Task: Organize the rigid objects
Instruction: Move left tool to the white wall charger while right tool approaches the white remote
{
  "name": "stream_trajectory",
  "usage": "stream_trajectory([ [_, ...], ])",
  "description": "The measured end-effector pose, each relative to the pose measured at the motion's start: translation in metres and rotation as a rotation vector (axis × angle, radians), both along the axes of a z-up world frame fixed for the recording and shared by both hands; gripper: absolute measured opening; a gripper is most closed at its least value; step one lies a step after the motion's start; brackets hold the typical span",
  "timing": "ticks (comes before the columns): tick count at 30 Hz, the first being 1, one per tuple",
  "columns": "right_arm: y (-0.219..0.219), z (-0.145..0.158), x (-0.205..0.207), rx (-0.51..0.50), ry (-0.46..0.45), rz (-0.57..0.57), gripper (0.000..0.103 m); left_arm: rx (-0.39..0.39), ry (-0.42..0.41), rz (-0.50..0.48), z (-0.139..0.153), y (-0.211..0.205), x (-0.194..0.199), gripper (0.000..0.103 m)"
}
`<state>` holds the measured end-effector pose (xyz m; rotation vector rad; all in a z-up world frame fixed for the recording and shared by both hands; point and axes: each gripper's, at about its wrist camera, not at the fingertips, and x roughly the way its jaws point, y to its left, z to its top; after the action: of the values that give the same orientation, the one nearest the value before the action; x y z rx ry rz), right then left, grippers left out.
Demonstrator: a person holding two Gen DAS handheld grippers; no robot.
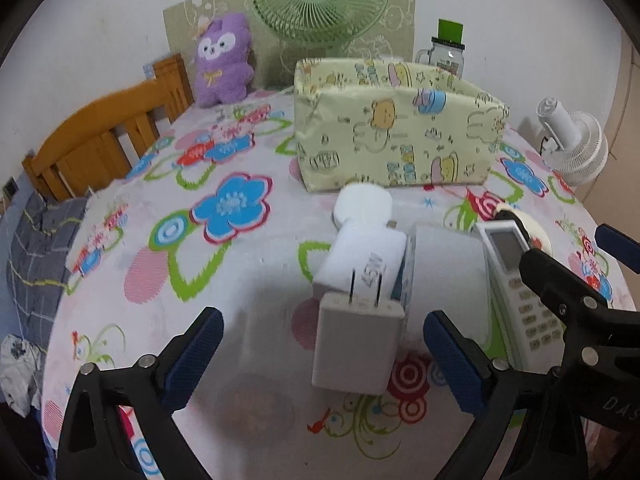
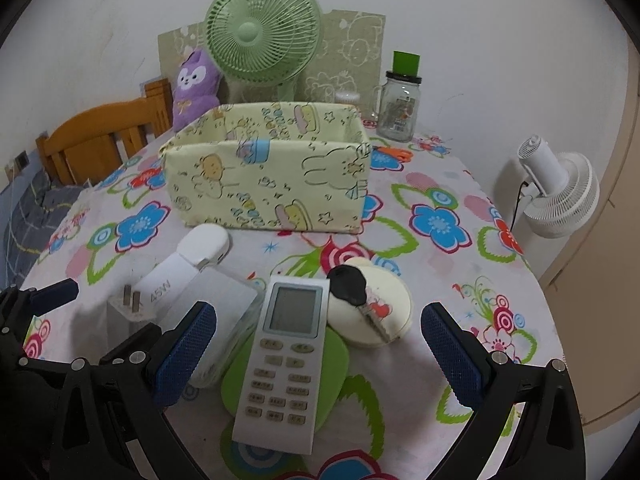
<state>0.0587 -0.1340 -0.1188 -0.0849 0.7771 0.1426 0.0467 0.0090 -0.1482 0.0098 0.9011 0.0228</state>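
White plastic plug adapter (image 1: 352, 344) lies on the floral-cloth bench (image 1: 240, 280), between the spread fingers of the left hand-held gripper (image 1: 324, 364), untouched. White plastic remote control (image 2: 286, 356) lies on a green pad (image 2: 332, 364), between the spread right hand-held gripper (image 2: 318, 350) fingers.

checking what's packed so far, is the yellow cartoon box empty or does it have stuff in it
Apparently empty. The right wrist view looks over the fabric box's rim and shows only bare inner walls; its floor is hidden. The remote and charger lie outside.
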Motion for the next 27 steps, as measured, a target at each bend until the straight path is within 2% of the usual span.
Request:
stream_trajectory([
  [2,0.001,-0.002,-0.001,0.001,0.005,0.003,0.103,-0.010,0.004,-0.003,0.000,0.002,-0.003,0.100],
  [9,0.006,-0.004,-0.007,-0.008,0.009,0.008,0.103,0.033,0.009,-0.016,-0.007,0.001,-0.013,0.098],
  [12,0.007,-0.007,-0.009,-0.016,0.016,0.010,0.103,0.018,0.025,-0.006,-0.012,0.004,-0.011,0.092],
  [17,0.010,-0.013,-0.009,-0.039,0.035,0.002,0.103,0.019,0.022,-0.007,-0.016,0.002,-0.008,0.092],
  [23,0.009,-0.020,-0.003,-0.061,0.057,-0.022,0.103,0.016,0.039,-0.024,-0.023,-0.002,-0.001,0.080],
  [27,0.005,-0.026,0.004,-0.070,0.082,-0.053,0.098,0.022,0.027,-0.031,-0.023,-0.005,0.001,0.078],
])
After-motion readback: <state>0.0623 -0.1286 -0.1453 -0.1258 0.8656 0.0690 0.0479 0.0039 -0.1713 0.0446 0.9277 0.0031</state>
